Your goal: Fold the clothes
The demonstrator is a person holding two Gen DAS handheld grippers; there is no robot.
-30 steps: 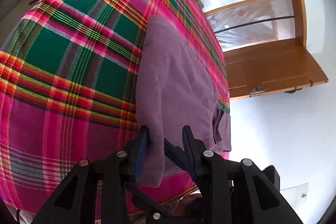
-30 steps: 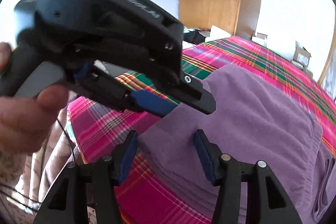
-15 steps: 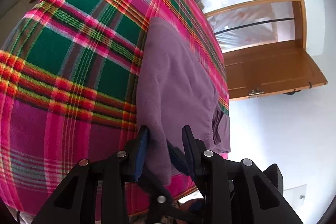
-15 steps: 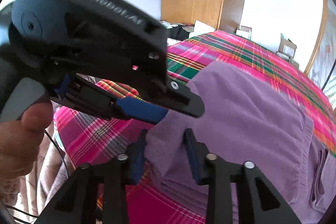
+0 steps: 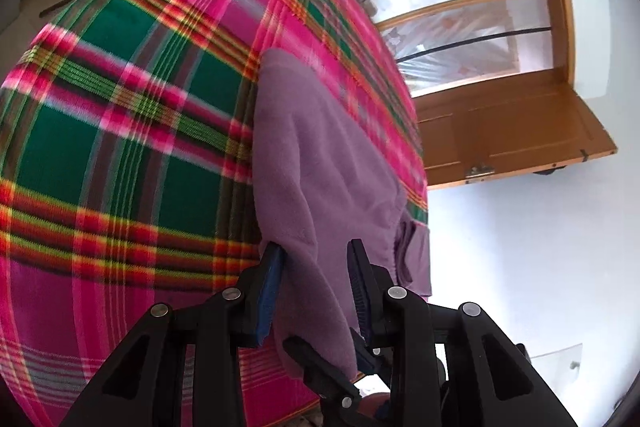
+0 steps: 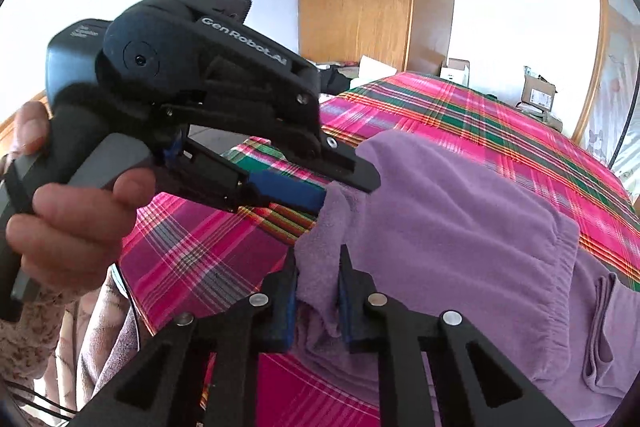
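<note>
Right wrist view: the right hand-held gripper is closing on the near corner of the purple garment lying on the plaid bed, beside the left hand-held gripper already clamping that edge, so uneven lifting could bunch the fold.

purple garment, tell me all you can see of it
The purple garment looks like soft fleece, with a gathered seam near one end. It lies partly folded on the plaid bedcover. Its near edge is bunched and raised: the left claw grips one fold, and the right claw is closing on another beside it.
</note>
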